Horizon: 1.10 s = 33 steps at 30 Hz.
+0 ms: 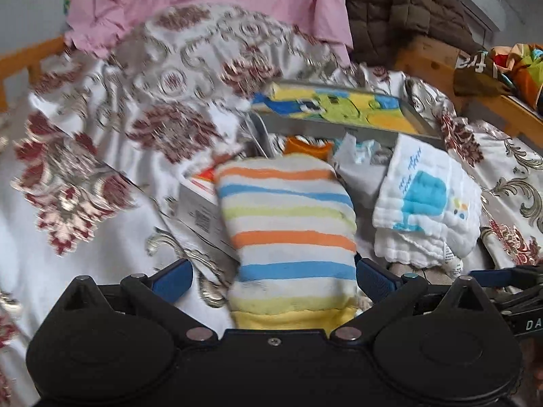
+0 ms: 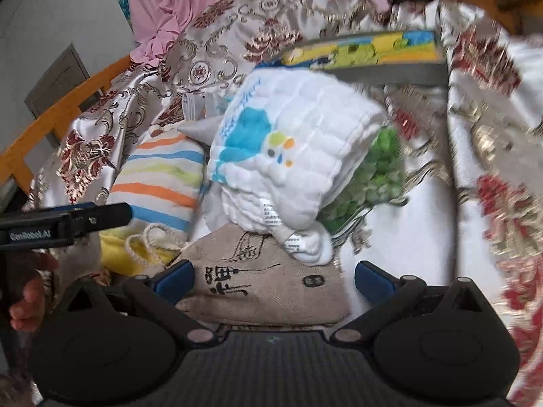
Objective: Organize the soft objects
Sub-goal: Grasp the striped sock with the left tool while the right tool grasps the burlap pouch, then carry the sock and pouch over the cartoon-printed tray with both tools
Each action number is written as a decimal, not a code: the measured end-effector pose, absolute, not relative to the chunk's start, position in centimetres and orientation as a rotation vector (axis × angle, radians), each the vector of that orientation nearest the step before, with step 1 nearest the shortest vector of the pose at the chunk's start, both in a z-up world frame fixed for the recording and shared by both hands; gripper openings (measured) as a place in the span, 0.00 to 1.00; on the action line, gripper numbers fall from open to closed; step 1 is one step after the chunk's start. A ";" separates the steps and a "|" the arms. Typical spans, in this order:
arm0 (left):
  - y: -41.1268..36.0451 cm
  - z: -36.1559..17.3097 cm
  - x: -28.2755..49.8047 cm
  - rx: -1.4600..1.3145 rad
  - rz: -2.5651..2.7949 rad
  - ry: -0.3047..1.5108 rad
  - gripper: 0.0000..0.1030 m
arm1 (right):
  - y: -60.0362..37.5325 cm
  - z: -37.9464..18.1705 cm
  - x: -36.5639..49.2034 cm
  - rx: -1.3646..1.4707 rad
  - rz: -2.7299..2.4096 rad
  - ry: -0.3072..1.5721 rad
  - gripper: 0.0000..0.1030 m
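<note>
A striped towel (image 1: 288,234) with orange, blue and green bands lies between the open fingers of my left gripper (image 1: 273,276), its yellow end near the palm. It also shows in the right wrist view (image 2: 159,183). A folded white cloth with a blue whale print (image 1: 427,210) lies to its right and also shows in the right wrist view (image 2: 288,156). My right gripper (image 2: 273,276) is open over a beige drawstring pouch (image 2: 261,288) with black characters. A grey tray (image 1: 339,125) holds a bright folded cartoon towel (image 1: 339,108).
Everything lies on a bed with a white and red floral cover (image 1: 135,118). A pink garment (image 1: 203,3) and brown quilted jacket (image 1: 407,10) hang behind. A white box (image 1: 200,213) sits left of the striped towel. A green leafy bundle (image 2: 370,176) lies under the whale cloth.
</note>
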State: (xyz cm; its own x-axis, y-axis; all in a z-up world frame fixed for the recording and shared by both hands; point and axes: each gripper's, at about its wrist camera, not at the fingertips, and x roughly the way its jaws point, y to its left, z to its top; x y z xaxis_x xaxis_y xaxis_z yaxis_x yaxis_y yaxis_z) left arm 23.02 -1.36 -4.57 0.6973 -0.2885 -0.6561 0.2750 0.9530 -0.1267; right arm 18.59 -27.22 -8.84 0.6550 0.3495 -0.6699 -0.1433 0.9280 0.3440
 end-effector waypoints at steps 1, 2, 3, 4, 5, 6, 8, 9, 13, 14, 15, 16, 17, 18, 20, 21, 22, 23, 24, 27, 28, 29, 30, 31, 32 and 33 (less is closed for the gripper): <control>-1.3 -4.8 23.4 -0.032 -0.324 0.752 0.99 | -27.3 -9.0 18.9 0.282 0.293 0.818 1.00; -1.3 -5.1 23.5 -0.049 -0.333 0.766 0.99 | -27.2 -9.1 19.1 0.286 0.299 0.822 1.00; -1.3 -5.3 23.8 -0.066 -0.345 0.782 0.99 | -27.1 -9.2 19.2 0.287 0.304 0.827 1.00; -1.3 -5.5 24.0 -0.080 -0.359 0.798 0.99 | -27.0 -9.3 19.4 0.291 0.309 0.833 1.00; -1.3 -5.7 24.1 -0.091 -0.369 0.813 0.98 | -26.9 -9.3 19.5 0.296 0.312 0.836 1.00; -1.4 -5.9 24.3 -0.105 -0.375 0.825 0.95 | -26.8 -9.4 19.5 0.300 0.314 0.836 1.00; -1.5 -6.2 24.3 -0.132 -0.396 0.840 0.90 | -26.6 -9.4 19.3 0.305 0.322 0.830 1.00; -1.6 -6.2 24.4 -0.140 -0.400 0.849 0.86 | -26.4 -9.4 19.2 0.302 0.329 0.828 1.00; -1.7 -6.5 24.6 -0.179 -0.390 0.882 0.71 | -25.3 -9.2 18.8 0.276 0.344 0.821 0.92; -1.6 -6.6 24.6 -0.192 -0.389 0.889 0.65 | -25.1 -9.1 18.6 0.269 0.349 0.819 0.90; -1.5 -6.7 24.6 -0.201 -0.383 0.893 0.58 | -25.0 -9.1 18.4 0.267 0.354 0.819 0.90; -1.5 -6.7 24.6 -0.211 -0.373 0.902 0.55 | -24.8 -9.1 18.3 0.268 0.360 0.822 0.88; -1.3 -6.7 24.6 -0.224 -0.372 0.908 0.50 | -24.5 -9.1 18.1 0.267 0.365 0.828 0.87; -1.1 -6.7 24.6 -0.240 -0.373 0.914 0.45 | -24.2 -9.1 17.8 0.261 0.373 0.832 0.86; -0.9 -6.7 24.3 -0.260 -0.371 0.927 0.37 | -23.5 -9.0 17.2 0.239 0.388 0.838 0.84; -1.0 -6.7 24.1 -0.261 -0.371 0.930 0.32 | -23.2 -8.9 16.8 0.227 0.395 0.838 0.83; -1.0 -6.7 23.9 -0.256 -0.369 0.934 0.29 | -22.9 -8.7 16.5 0.211 0.399 0.837 0.80; -1.2 -6.6 23.6 -0.248 -0.367 0.941 0.25 | -22.5 -8.6 16.1 0.192 0.401 0.834 0.76; -1.3 -6.6 23.3 -0.241 -0.370 0.948 0.24 | -22.3 -8.4 15.7 0.177 0.402 0.832 0.74; -1.8 -6.1 22.3 -0.208 -0.377 0.961 0.21 | -21.5 -8.0 14.4 0.126 0.413 0.831 0.61; -1.9 -5.9 22.0 -0.199 -0.377 0.964 0.20 | -21.1 -7.9 13.9 0.100 0.414 0.825 0.57; -1.9 -5.6 21.6 -0.190 -0.377 0.968 0.19 | -20.7 -7.8 13.4 0.065 0.416 0.816 0.53; -1.9 -5.4 21.3 -0.183 -0.377 0.973 0.18 | -20.3 -7.8 13.1 0.034 0.417 0.807 0.51; -1.9 -5.2 21.0 -0.179 -0.377 0.978 0.18 | -20.0 -7.8 12.8 0.002 0.417 0.798 0.47; -1.8 -5.0 20.8 -0.175 -0.378 0.983 0.17 | -19.6 -7.8 12.6 -0.030 0.418 0.789 0.43; -1.8 -4.8 20.5 -0.168 -0.377 0.988 0.17 | -19.2 -7.9 12.4 -0.062 0.420 0.780 0.41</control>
State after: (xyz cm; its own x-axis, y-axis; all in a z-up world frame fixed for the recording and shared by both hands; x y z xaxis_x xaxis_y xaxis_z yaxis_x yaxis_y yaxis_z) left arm 20.46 -1.79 -4.79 0.4918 -0.3846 -0.7811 0.2338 0.9225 -0.3071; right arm 12.35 -19.15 -7.90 0.6330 0.3441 -0.6934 -0.3891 0.9158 0.0992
